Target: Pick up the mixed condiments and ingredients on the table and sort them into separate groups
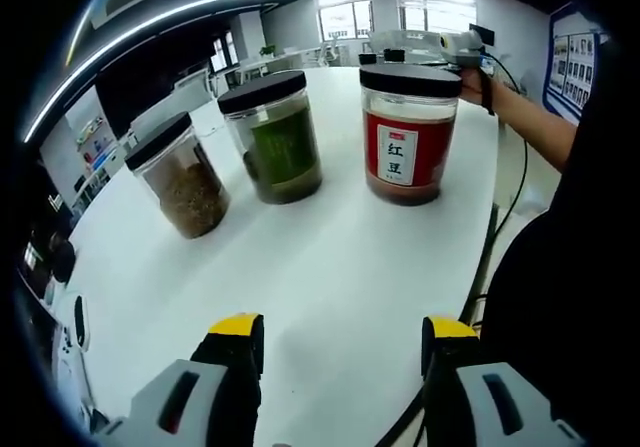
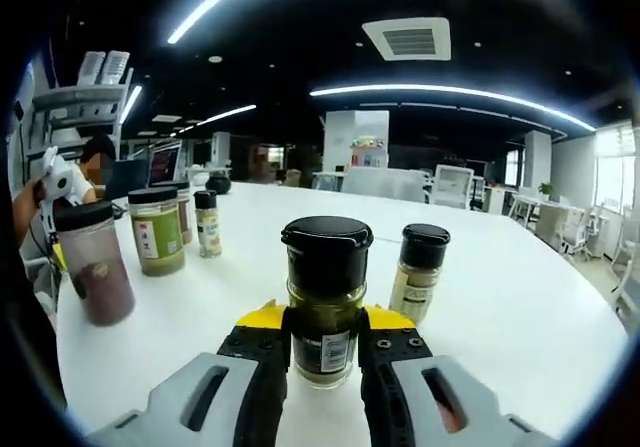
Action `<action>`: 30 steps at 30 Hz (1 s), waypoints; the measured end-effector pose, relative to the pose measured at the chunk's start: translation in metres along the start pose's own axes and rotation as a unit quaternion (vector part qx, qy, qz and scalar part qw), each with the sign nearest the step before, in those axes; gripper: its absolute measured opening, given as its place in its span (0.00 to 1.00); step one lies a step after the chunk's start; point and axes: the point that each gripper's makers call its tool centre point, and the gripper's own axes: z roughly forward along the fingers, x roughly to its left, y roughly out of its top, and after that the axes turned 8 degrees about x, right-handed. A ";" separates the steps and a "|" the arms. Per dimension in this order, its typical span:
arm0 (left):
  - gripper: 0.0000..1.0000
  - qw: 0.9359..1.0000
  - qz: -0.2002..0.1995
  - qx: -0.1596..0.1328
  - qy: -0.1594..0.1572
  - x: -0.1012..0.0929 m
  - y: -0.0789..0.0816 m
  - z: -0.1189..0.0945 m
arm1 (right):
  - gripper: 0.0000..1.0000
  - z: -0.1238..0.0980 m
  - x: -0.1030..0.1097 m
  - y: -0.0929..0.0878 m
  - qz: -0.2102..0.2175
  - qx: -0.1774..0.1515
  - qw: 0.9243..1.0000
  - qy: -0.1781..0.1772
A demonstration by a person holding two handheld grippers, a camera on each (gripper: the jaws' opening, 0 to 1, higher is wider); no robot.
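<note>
A: Right gripper [image 2: 325, 352] state? Anything obscured?

B: Clamped on a black-capped spice jar [image 2: 326, 297] of greenish contents. Its base sits between the jaws on the white table [image 2: 520, 297]; label partly hidden. A smaller shaker [image 2: 419, 270] stands just beside it, to the right.

A: Left gripper [image 1: 342, 352]?

B: Jaws apart, nothing between them. Ahead, well apart from it: brown-filled jar [image 1: 185, 177], green-filled jar [image 1: 275, 137], red-label jar [image 1: 405, 132]. Far objects behind too small to identify.
</note>
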 end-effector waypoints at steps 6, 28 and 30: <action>0.64 1.000 -0.002 0.002 0.003 0.002 0.000 0.000 | 0.27 -0.005 -0.025 -0.008 0.019 0.007 0.999 -0.036; 0.64 1.000 0.001 -0.006 0.005 0.001 0.002 -0.005 | 0.27 0.006 -0.089 -0.003 0.062 0.003 0.990 -0.124; 0.65 1.000 0.007 -0.012 0.009 0.001 0.003 -0.006 | 0.27 0.009 -0.093 -0.002 0.064 0.004 0.989 -0.131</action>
